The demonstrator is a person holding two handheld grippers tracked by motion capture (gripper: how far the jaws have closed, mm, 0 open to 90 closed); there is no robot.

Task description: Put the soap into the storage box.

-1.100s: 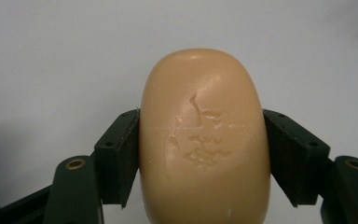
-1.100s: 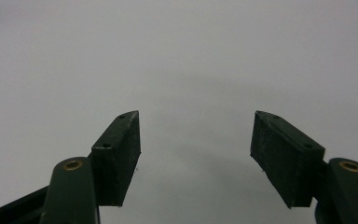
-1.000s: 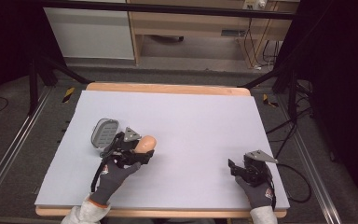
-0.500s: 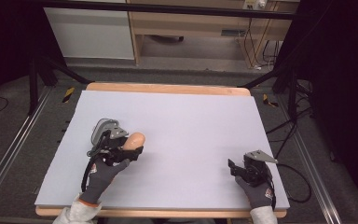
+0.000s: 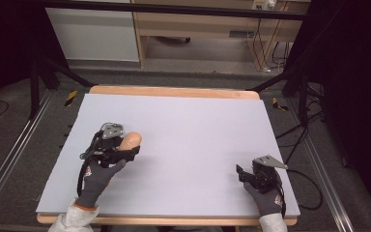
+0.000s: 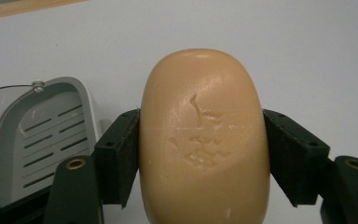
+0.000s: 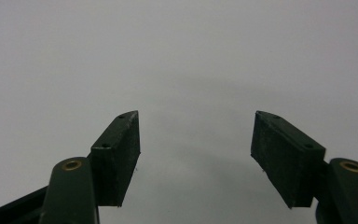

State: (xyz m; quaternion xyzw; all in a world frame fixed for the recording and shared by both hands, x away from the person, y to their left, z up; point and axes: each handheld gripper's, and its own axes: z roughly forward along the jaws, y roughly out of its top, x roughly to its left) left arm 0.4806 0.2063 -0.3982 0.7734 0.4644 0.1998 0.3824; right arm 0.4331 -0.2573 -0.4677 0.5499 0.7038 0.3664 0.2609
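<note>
A tan oval soap bar (image 6: 203,140) with a stamped mark is clamped between the black jaws of my left gripper (image 6: 201,158), which is shut on it. The bar (image 5: 132,140) pokes out past that gripper (image 5: 127,149) at the left middle of the table in the high view. A grey slotted soap dish (image 6: 37,135) lies on the table just left of the jaws and partly under the gripper. My right gripper (image 5: 244,175) rests at the front right, and its jaws (image 7: 196,149) are open with nothing between them.
The pale grey table top (image 5: 198,125) has a wooden rim (image 5: 174,91) along its far edge. Black frame legs (image 5: 38,77) stand at the sides, and a cable (image 5: 314,186) trails off the right gripper past the table's right edge.
My left gripper has carried the soap bar leftward and a little away from the person, so it now covers the soap dish in the high view. The right gripper has stayed put.
</note>
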